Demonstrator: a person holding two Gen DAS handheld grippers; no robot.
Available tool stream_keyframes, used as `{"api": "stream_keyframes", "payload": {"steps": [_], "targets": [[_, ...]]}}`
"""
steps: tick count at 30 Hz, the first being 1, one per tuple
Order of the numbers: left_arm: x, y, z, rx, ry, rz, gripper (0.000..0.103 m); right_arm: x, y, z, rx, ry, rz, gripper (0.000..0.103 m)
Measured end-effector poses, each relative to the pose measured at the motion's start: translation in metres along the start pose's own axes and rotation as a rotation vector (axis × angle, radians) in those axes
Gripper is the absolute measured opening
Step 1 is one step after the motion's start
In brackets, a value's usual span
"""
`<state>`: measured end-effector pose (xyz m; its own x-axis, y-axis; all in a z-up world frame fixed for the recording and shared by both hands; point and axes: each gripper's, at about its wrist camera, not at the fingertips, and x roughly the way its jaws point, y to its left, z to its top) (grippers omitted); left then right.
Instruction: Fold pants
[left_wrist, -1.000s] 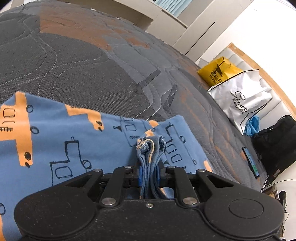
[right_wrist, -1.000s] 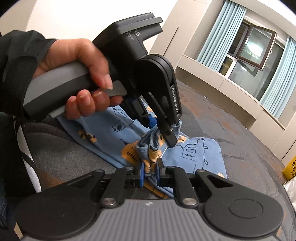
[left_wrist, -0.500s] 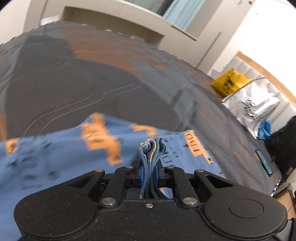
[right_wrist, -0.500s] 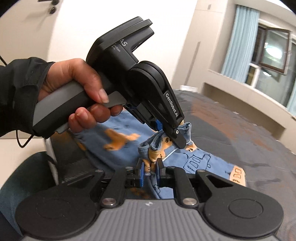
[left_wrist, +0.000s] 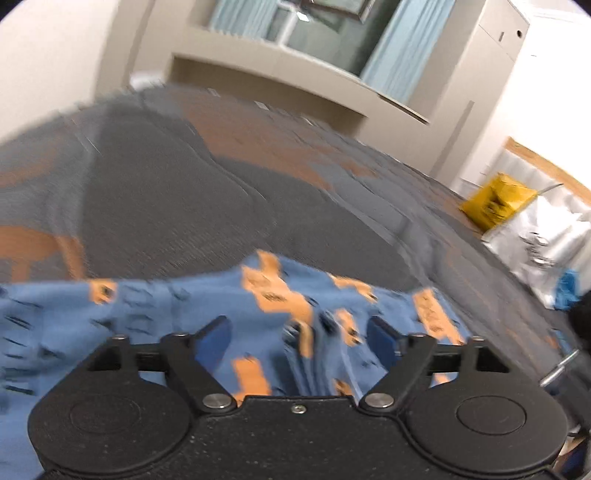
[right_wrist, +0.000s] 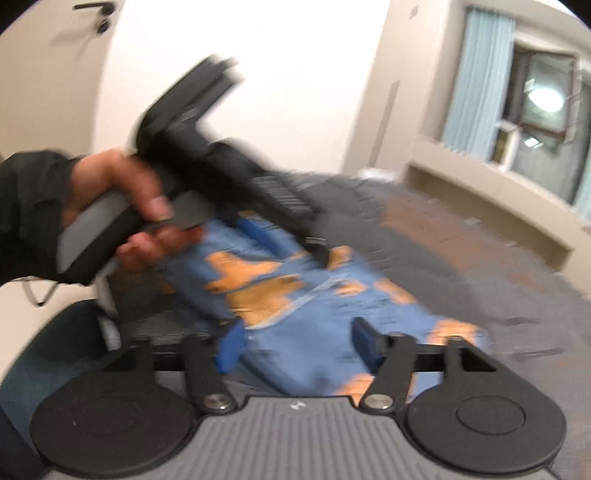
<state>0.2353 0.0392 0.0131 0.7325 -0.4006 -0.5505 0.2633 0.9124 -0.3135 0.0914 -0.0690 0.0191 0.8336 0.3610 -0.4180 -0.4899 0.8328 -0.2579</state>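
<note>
We are letting go: left tongs (left_wrist: 301, 338) and right tongs (right_wrist: 301, 345) have just been opening, dropping the blue-and-orange pants (left_wrist: 155, 314) onto the bed (left_wrist: 166, 199), folded, cloth lying loose between them.

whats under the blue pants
The blue pants lie on a grey and orange quilted bed cover, which shows all around them. What the cover looks like beneath them is hidden by the cloth.

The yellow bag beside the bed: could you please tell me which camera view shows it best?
The left wrist view: the yellow bag sits at its right edge, blurred, beside a white bag. The right wrist view does not show it.
</note>
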Motion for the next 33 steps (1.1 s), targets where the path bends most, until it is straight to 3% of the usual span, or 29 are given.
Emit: {"api": "stream_keyframes", "payload": {"steps": [1,2,6,9,15,22,24,28,30,33], "targets": [[-0.001,-0.004,0.0,0.019,-0.012,0.03,0.092,-0.005,-0.01,-0.002,0.0,-0.018,-0.048,0.099],[0.0,-0.008,-0.001,0.037,-0.021,0.056,0.098,-0.009,-0.022,-0.003,-0.003,-0.031,-0.123,0.103],[0.008,-0.029,-0.01,0.162,-0.045,0.196,0.099,0.009,-0.069,-0.001,-0.046,0.01,-0.378,0.103],[0.015,-0.036,-0.018,0.233,-0.037,0.285,0.099,0.045,-0.107,-0.004,-0.028,0.082,-0.457,0.103],[0.014,-0.022,-0.019,0.17,-0.039,0.272,0.102,0.103,-0.14,-0.022,-0.02,0.211,-0.402,0.103],[-0.039,-0.022,-0.038,0.106,-0.174,0.271,0.102,0.055,-0.104,-0.028,-0.029,0.139,-0.398,0.103],[-0.057,-0.014,-0.047,0.056,-0.198,0.284,0.102,0.058,-0.09,-0.038,-0.065,0.183,-0.393,0.103],[-0.106,0.009,-0.069,-0.06,-0.279,0.297,0.102,0.05,-0.079,-0.027,-0.059,0.15,-0.438,0.103],[-0.127,0.027,-0.078,-0.112,-0.319,0.338,0.102,0.046,-0.069,-0.01,-0.046,0.086,-0.396,0.103],[-0.143,0.057,-0.087,-0.191,-0.34,0.387,0.102,0.057,-0.046,0.026,-0.059,0.025,-0.204,0.103]]}}
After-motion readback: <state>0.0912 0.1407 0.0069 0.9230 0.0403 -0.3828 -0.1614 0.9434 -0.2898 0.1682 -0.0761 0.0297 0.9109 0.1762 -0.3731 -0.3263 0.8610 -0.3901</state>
